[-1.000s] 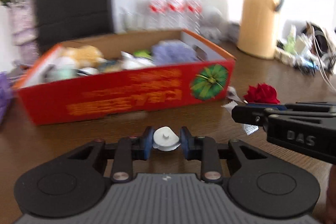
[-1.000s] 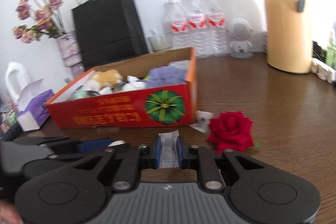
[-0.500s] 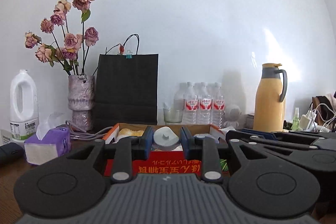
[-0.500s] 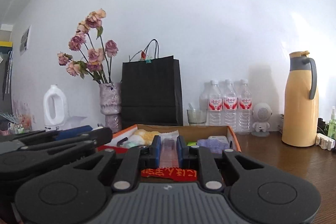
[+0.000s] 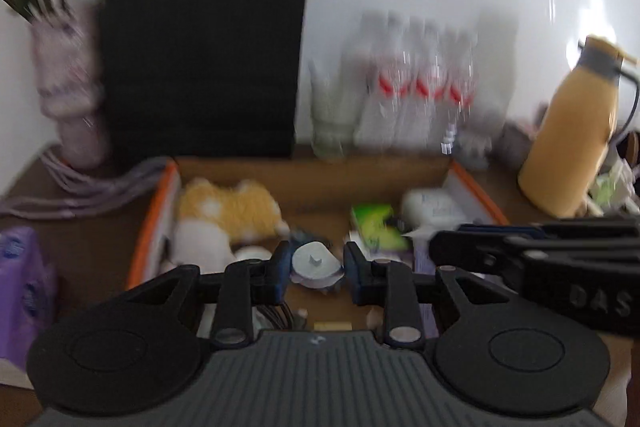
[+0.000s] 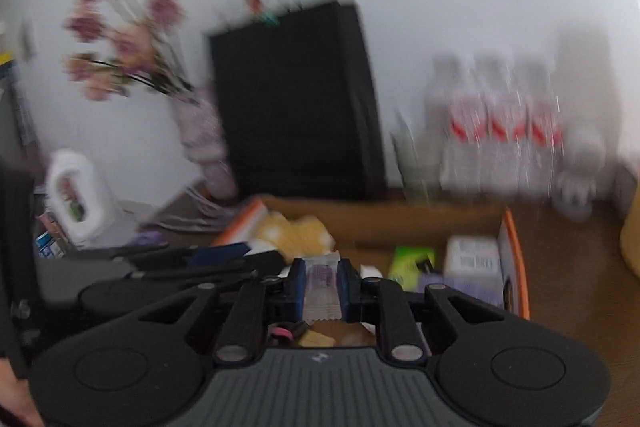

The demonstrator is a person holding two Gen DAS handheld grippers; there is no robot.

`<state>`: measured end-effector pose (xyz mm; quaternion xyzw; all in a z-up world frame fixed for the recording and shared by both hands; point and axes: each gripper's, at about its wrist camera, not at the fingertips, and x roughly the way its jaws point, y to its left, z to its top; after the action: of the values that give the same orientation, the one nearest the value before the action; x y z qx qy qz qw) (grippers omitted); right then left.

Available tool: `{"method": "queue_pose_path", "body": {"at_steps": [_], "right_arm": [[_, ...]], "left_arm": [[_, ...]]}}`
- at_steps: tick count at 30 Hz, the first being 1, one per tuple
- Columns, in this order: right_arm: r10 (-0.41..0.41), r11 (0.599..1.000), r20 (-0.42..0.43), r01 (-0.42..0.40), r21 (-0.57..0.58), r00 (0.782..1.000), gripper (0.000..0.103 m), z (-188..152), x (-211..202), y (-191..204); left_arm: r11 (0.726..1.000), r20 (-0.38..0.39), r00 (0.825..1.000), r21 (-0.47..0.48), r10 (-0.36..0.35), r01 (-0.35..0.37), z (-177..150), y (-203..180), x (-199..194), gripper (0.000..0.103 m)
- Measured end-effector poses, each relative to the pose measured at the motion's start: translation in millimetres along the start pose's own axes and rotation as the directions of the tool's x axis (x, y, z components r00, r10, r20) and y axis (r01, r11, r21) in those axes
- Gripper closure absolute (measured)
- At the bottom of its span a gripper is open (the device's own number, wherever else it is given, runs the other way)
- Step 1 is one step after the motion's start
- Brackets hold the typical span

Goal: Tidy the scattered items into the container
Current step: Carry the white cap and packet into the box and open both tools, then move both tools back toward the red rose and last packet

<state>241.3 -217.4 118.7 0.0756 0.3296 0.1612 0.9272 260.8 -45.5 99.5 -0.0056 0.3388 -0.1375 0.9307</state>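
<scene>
The open orange cardboard box (image 5: 168,187) lies below both grippers, holding a yellow plush toy (image 5: 228,207), a green packet (image 5: 372,223) and other items. My left gripper (image 5: 315,263) is over the box; its jaws stand slightly apart from a small white cap (image 5: 315,261) between them. My right gripper (image 6: 322,285) is shut on a clear sachet (image 6: 322,287) above the box (image 6: 514,255). The right gripper also shows in the left wrist view (image 5: 540,259), close on the right. Both views are blurred.
Behind the box stand a black paper bag (image 5: 204,43), water bottles (image 5: 416,87), a flower vase (image 5: 68,99) and a yellow thermos (image 5: 576,143). A purple tissue pack (image 5: 20,287) sits at left, a white jug (image 6: 76,199) further left.
Both grippers rose from the table with their items, then tilted down over the open box. The left jaws now show a small gap around the white cap.
</scene>
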Motion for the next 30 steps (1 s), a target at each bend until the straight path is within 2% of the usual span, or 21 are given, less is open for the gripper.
{"method": "queue_pose_path", "body": {"at_steps": [2,4,6,9,10,12,17,21,22,24,26,30], "right_arm": [[0.018,0.998,-0.126,-0.009,0.065,0.992,0.087,9,34,-16],[0.022,0.995,-0.216,-0.001,0.097,0.976,0.087,13,62,-25],[0.016,0.995,-0.281,0.011,0.095,0.960,0.087,14,86,-27],[0.010,0.997,-0.341,0.016,0.074,0.940,0.087,14,111,-22],[0.005,0.997,-0.352,0.020,0.069,0.936,0.084,13,116,-21],[0.008,0.997,-0.363,0.019,0.073,0.932,0.083,12,121,-21],[0.048,0.991,-0.361,0.002,0.135,0.931,0.072,16,119,-30],[0.046,0.989,-0.355,0.007,0.146,0.934,0.060,18,103,-35],[0.041,0.989,-0.353,0.011,0.145,0.935,0.057,19,98,-36],[0.023,0.990,-0.348,0.027,0.139,0.937,0.051,18,87,-39],[0.003,0.990,-0.347,0.047,0.135,0.938,0.039,16,75,-43],[-0.057,0.991,-0.350,0.094,0.091,0.935,0.037,10,50,-47]], "left_arm": [[0.999,-0.109,0.994,0.012,-0.029,0.030,-3,6,25,0.074],[0.999,-0.175,0.984,0.003,-0.043,0.044,-7,10,42,0.074],[0.999,-0.212,0.976,0.012,-0.048,0.052,-10,16,54,0.074],[0.999,-0.225,0.973,0.001,-0.050,0.052,-7,26,62,0.068],[0.998,-0.225,0.972,0.001,-0.063,0.065,-6,25,60,0.063],[0.998,-0.227,0.972,0.014,-0.057,0.062,-2,26,59,0.062],[0.998,-0.210,0.976,0.020,-0.054,0.059,4,27,52,0.052],[0.999,-0.215,0.975,0.014,-0.048,0.052,4,25,45,0.035],[0.999,-0.216,0.976,0.017,-0.035,0.040,4,23,44,0.028],[1.000,-0.216,0.976,0.026,-0.008,0.014,3,20,38,0.024],[0.999,-0.214,0.977,0.034,0.012,-0.004,1,17,31,0.021],[0.999,-0.201,0.979,0.039,0.031,-0.024,0,16,14,0.019]]}}
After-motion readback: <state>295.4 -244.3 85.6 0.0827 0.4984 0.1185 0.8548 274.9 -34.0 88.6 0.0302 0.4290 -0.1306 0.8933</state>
